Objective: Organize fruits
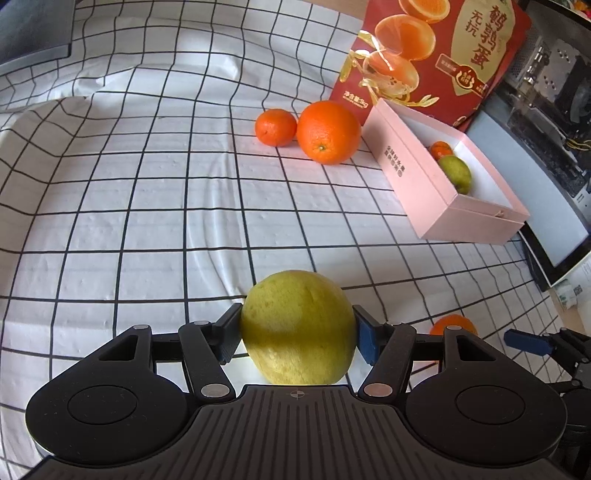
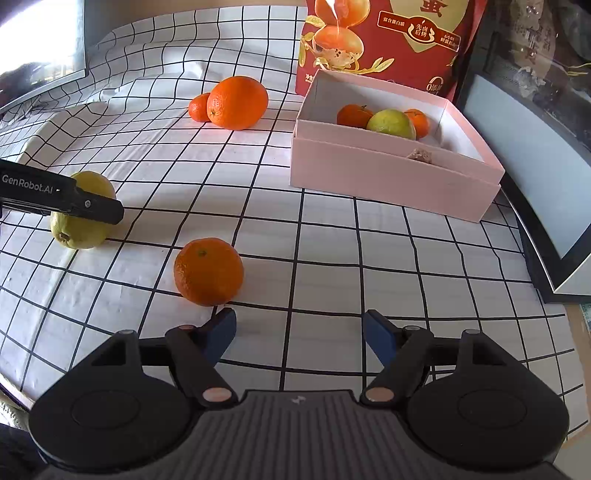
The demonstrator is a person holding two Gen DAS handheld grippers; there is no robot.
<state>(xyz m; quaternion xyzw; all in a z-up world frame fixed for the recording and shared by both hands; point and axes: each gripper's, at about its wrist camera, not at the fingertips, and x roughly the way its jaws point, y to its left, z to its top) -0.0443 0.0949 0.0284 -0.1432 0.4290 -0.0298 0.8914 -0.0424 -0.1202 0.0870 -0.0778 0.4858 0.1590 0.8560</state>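
Observation:
My left gripper point(image 1: 298, 328) is shut on a yellow-green pear point(image 1: 298, 326), low over the checked cloth; the pear also shows in the right wrist view point(image 2: 83, 210) with a left finger across it. My right gripper point(image 2: 299, 332) is open and empty, just behind and right of a mandarin point(image 2: 208, 271). A pink box point(image 2: 388, 177) at the right holds two mandarins point(image 2: 354, 115) and a green pear point(image 2: 391, 123). A big orange point(image 1: 328, 132) and a small mandarin point(image 1: 275, 126) sit together at the far middle.
A red printed bag point(image 1: 439, 55) stands behind the box. A dark framed panel point(image 2: 524, 206) lies along the right edge of the cloth. A dark object point(image 1: 33, 33) sits at the far left corner.

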